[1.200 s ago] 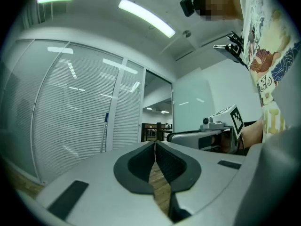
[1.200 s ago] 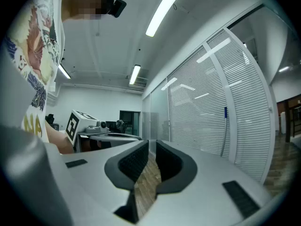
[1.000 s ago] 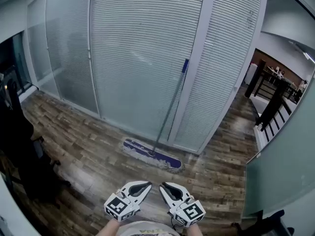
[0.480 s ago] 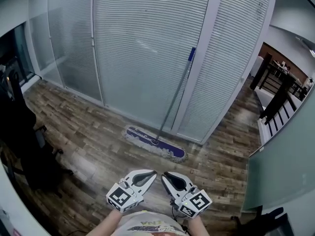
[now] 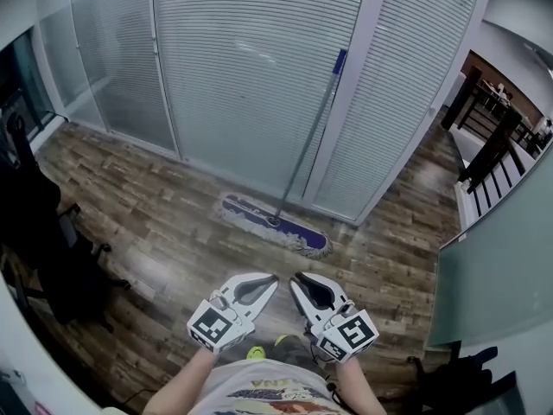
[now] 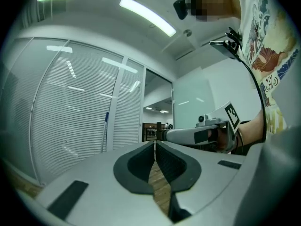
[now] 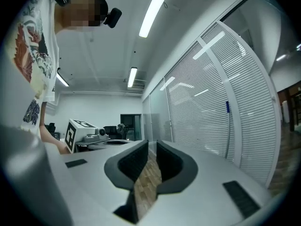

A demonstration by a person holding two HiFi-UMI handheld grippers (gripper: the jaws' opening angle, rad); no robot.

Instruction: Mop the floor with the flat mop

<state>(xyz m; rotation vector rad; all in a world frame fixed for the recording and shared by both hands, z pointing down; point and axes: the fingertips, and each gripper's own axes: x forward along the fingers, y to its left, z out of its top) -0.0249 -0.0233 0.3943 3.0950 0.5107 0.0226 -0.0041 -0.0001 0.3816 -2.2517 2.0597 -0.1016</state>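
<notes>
The flat mop stands untouched: its purple head (image 5: 275,226) lies on the wood floor, and its grey handle (image 5: 309,137) with a blue tip leans on the white post of the glass wall. My left gripper (image 5: 275,277) and right gripper (image 5: 294,277) are held side by side, level, a short way in front of the mop head, and touch nothing. Both are shut with nothing between the jaws. The left gripper view shows its closed tips (image 6: 154,142), the mop handle (image 6: 105,131) far off and the right gripper (image 6: 197,134). The right gripper view shows its tips (image 7: 151,145), nearly touching, and the handle (image 7: 229,135).
A glass wall with white blinds (image 5: 242,85) runs across the back. A black office chair (image 5: 43,258) stands at the left. On the right are a dark railing (image 5: 488,158) and a frosted glass panel (image 5: 501,266), with a dark object (image 5: 458,387) at its foot.
Both grippers have moved forward together, closer to the mop head. The mop has stayed where it was and the jaws have not changed.
</notes>
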